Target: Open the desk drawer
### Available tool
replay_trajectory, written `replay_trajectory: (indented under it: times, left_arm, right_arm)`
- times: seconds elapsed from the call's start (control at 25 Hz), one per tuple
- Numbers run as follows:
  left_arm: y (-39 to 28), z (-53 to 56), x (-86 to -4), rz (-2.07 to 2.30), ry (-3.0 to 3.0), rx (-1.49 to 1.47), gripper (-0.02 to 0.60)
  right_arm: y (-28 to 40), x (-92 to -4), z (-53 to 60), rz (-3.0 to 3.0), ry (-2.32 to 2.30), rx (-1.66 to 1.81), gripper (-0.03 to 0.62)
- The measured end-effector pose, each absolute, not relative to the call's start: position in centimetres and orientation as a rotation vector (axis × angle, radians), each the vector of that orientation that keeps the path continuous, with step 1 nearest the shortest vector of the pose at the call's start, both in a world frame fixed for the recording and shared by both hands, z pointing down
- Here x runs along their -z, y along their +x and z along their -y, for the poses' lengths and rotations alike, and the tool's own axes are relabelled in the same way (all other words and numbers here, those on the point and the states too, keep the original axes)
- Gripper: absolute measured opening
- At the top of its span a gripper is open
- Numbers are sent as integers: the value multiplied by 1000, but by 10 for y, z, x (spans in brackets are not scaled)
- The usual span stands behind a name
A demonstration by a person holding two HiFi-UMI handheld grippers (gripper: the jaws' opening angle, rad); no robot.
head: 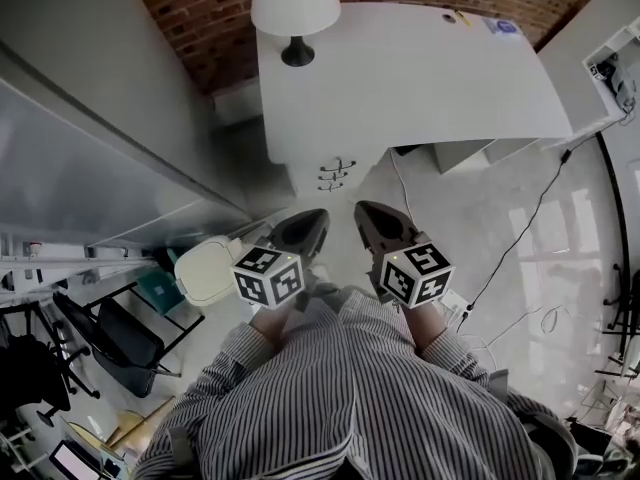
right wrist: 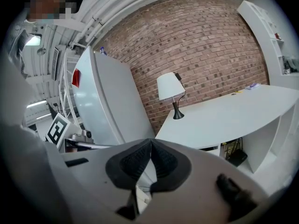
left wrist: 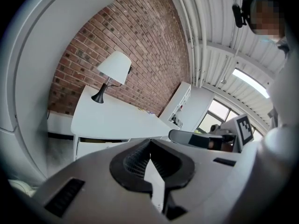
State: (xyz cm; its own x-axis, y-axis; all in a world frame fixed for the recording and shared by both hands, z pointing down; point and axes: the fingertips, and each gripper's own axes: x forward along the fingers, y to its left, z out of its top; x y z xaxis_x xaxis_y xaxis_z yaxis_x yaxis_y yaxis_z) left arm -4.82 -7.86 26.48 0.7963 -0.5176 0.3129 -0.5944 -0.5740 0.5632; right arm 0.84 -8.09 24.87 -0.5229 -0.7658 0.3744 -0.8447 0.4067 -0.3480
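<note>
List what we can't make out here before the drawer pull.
- White desk drawers: head view, too small to tell shut from ajar.
- Their dark curved handles: both gripper views, mostly hidden behind the grey left gripper and right gripper.
- Small items at the white desk corner: head view, too small to name.

Smooth white desk point(head: 400, 68), rough red brick wall point(head: 215, 8)
Ahead of the left gripper point(head: 316, 218) and right gripper point(head: 363, 211) the desk top looks matt. Both are smooth grey plastic with black ridged pads point(left wrist: 135, 161). Behind them the shirt point(head: 350, 398) is striped cloth. The floor point(head: 520, 228) shines.
</note>
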Motion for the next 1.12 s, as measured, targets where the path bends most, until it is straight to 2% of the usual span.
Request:
replay_trajectory:
  times: [1.12]
  left_arm:
    - [-38,122,-290,888,2232,-189,12]
  right_arm:
    - [17,-278,105,2497,1243,-855,17]
